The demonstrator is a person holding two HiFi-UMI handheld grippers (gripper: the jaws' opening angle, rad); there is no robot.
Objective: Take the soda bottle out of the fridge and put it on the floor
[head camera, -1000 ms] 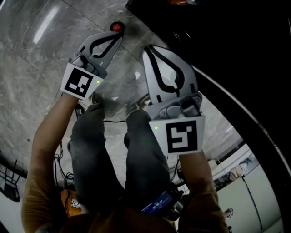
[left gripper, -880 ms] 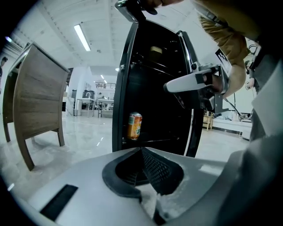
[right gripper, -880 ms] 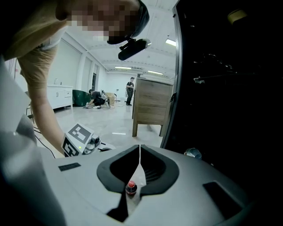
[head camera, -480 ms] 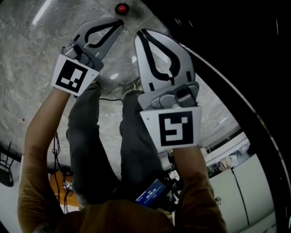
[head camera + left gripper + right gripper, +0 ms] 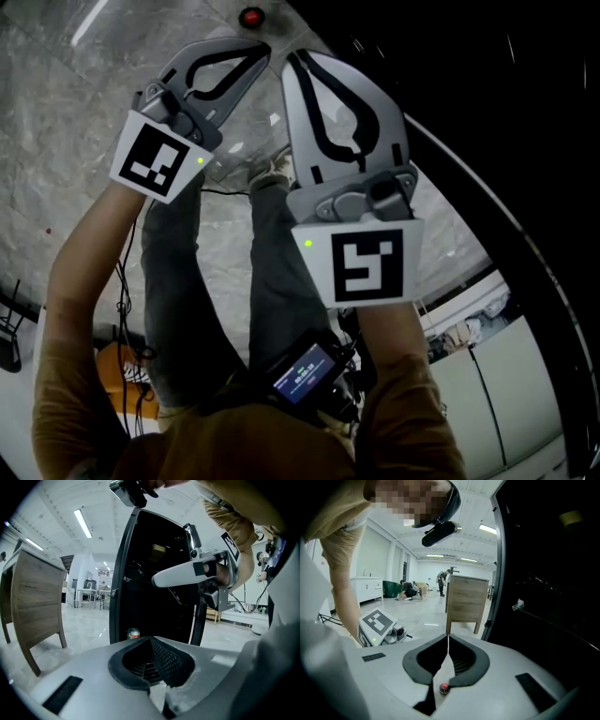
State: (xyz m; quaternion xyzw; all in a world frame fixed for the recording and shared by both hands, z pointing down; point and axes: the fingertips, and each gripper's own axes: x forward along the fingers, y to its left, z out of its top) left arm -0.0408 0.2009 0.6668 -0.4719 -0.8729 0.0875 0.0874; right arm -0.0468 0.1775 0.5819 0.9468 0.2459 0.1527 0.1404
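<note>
- Soda bottle (image 5: 250,17): it stands upright on the grey marble floor (image 5: 56,141), just in front of the black fridge (image 5: 487,84). From the head view mostly its red cap shows. It stands alone, and neither tool touches it.
- Left gripper (image 5: 261,52): its two jaws are pressed together and nothing is between them. It is held above the floor in front of the fridge, well apart from the bottle, and it points about level toward the fridge.
- Right gripper (image 5: 292,61): its jaws also meet at the tips, with nothing clamped. It is the nearer of the two to the fridge, close beside the left one, and tilted a little downward.
- Fridge: its inside is dark, and what is on the shelves cannot be made out.
- Wooden cabinet (image 5: 465,603): it stands on the floor to the side of the fridge, near its frame.
- Person: the legs in grey trousers (image 5: 178,281) stand in front of the fridge, under both tools. A small device with a blue screen (image 5: 305,372) hangs at the waist.
</note>
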